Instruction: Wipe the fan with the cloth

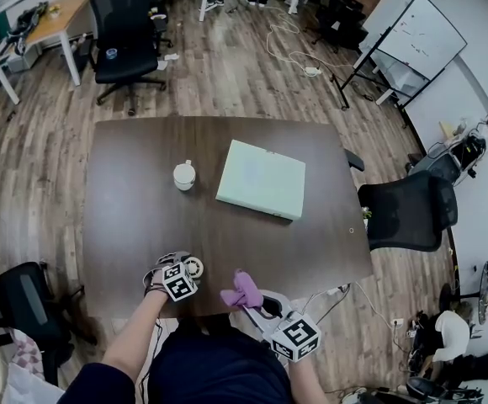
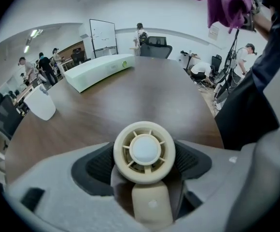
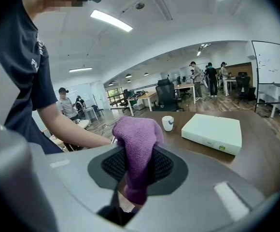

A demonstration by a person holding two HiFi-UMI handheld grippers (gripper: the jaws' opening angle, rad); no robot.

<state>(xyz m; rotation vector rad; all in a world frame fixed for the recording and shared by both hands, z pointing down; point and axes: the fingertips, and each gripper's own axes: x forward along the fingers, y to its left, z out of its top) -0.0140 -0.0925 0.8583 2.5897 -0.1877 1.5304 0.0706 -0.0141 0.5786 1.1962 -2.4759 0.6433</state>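
L tool is clamped on the small cream fan: jaws pressed vs its sides, round grille w/ white hub facing the cam, stubby handle pointing down btwn the jaws. In head view the fan is at the near edge of the dark brown bench, left of centre; can't tell if it touches the top.

R tool pinches the purple cloth: cloth bunched, top part bulging above the jaws, a tail hanging below them. In head view the cloth is just right of the fan, near it but apart, also over the bench's near edge. In the left gripper view the cloth shows top right, higher than the fan.

Further back, approx mid-bench: white cup on the left, flat pale box on the right, the two apart. Box lies slightly skewed to the bench edges.

Black office chair at the bench's right side, whiteboard beyond it at far right. Wood plank floor all round, w/ loose white cables on it past the far edge
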